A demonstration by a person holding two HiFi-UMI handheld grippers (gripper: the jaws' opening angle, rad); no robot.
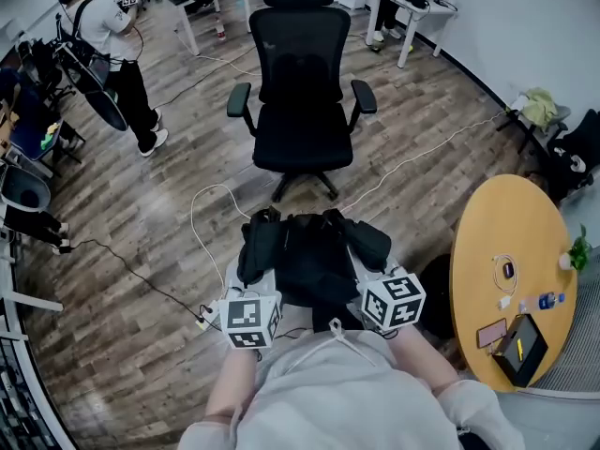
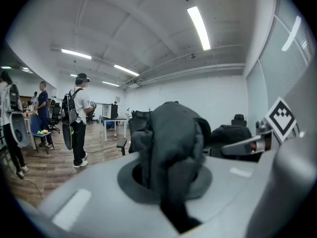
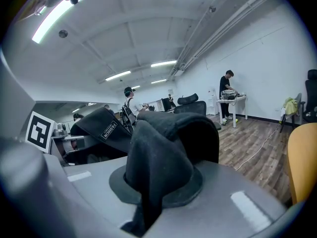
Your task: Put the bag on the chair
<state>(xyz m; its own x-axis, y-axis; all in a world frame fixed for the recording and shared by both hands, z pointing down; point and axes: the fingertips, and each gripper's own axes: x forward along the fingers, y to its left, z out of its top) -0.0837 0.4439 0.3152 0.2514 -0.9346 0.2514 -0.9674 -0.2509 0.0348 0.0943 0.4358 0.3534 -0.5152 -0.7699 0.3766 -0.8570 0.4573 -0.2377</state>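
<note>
A black bag (image 1: 311,251) hangs in front of me, held up between both grippers above the wooden floor. My left gripper (image 1: 265,289) is shut on a fold of the bag's black fabric (image 2: 171,148), which bunches up out of its jaws. At the bag's other side my right gripper (image 1: 373,275) is likewise shut on a black fabric fold (image 3: 158,157), with a labelled strap (image 3: 105,129) beside it. The black office chair (image 1: 302,92) stands empty a short way ahead of the bag, facing me. It also shows behind the fabric as the chair (image 3: 194,104).
A round wooden table (image 1: 487,242) with small items stands close on the right. White cables (image 1: 199,216) and a power strip (image 1: 204,321) lie on the floor between me and the chair. A person (image 1: 111,54) stands at the far left; a white desk (image 1: 412,12) is behind the chair.
</note>
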